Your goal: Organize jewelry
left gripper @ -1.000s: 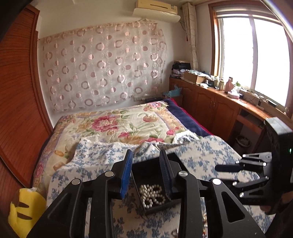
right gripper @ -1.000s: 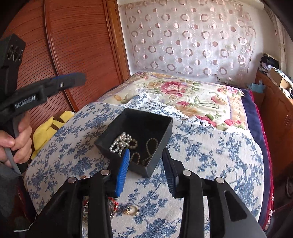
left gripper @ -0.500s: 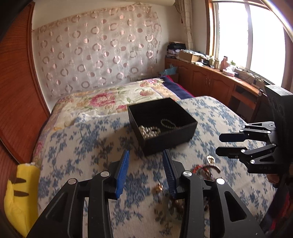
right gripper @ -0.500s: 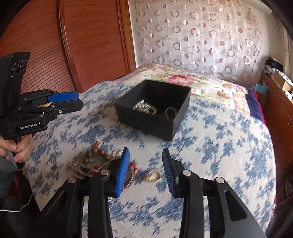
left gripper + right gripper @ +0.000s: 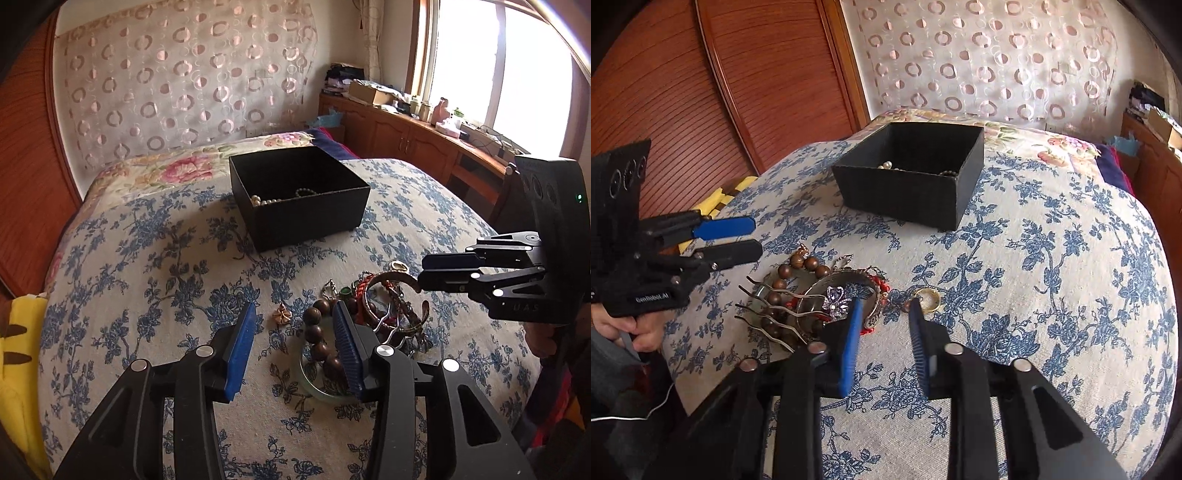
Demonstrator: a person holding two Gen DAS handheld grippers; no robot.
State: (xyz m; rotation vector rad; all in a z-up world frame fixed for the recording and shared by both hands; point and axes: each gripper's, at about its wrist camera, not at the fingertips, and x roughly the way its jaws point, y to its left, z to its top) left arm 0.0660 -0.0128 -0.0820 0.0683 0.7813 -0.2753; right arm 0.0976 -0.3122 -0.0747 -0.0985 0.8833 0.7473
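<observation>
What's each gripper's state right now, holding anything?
Left gripper: jaws opening, nothing gripped, over the wooden bead bracelet.
Right gripper: jaws closing, nothing between the pads yet, gold ring just ahead.

Left claw: black linkage frame, round silver screws, ribbed blue pads. Right claw: same build. Seen from the right wrist at 9 o'clock, the left body has white "GenRobot.AI" lettering and a thin white cable below; grey sleeve.
</observation>
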